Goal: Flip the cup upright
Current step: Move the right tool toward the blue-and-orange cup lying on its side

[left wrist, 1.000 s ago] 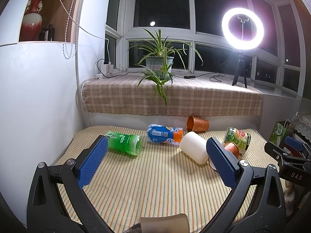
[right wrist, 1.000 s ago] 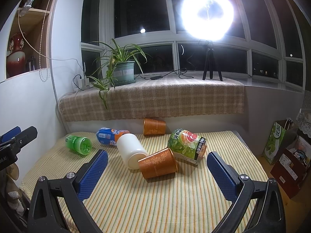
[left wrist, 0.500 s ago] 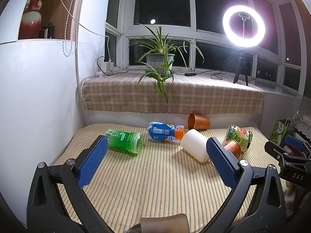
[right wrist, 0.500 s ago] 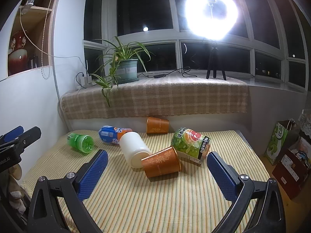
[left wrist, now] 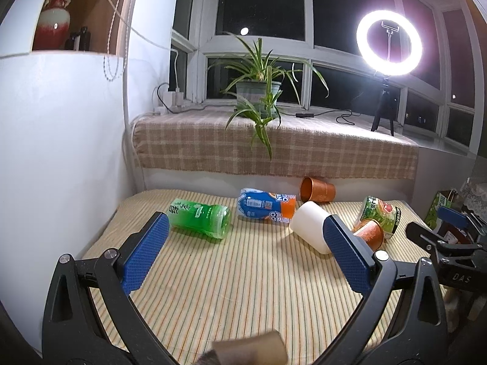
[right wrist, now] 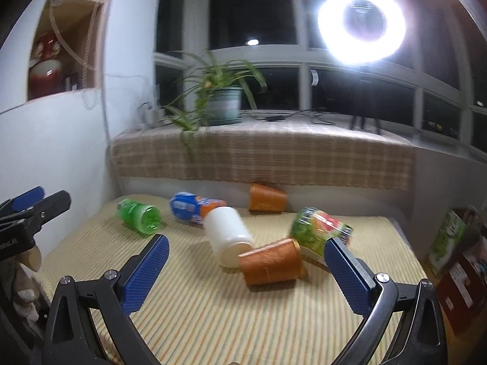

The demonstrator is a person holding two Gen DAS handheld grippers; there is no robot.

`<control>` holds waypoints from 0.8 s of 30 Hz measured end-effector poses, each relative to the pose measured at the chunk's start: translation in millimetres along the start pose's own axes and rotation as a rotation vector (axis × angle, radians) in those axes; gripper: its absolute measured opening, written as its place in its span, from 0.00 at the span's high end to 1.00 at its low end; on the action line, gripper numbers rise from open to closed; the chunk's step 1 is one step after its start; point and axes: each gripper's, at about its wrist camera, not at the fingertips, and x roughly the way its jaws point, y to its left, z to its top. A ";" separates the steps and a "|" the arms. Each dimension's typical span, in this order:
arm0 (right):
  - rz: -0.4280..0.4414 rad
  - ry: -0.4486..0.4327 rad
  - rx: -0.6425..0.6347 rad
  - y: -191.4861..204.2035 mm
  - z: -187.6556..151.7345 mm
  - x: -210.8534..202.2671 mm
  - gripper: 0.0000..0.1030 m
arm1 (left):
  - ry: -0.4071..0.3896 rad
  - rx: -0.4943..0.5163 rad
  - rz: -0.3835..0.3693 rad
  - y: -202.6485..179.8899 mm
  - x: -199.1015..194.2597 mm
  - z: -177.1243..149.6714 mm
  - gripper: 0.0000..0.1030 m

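Copper cup lies on its side mid-tabletop, touching white cup; right gripper and left gripper both wide, empty.

Home sunroom: potted plant, vase.

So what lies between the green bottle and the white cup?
The blue and orange bottle on its side lies between the green bottle and the white cup, nearly touching the cup; clearest in the left wrist view.
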 end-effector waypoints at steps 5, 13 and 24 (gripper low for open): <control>0.118 0.047 -0.076 8.2 11.4 29.9 0.00 | 0.032 -0.004 0.023 13.0 7.0 -10.3 0.00; 0.288 0.144 -0.372 45.6 33.1 94.8 0.02 | 0.091 -0.037 0.064 39.3 19.2 -23.2 0.00; 0.376 0.337 -0.805 98.8 44.8 189.6 0.07 | 0.142 -0.075 0.131 69.5 38.8 -28.9 0.00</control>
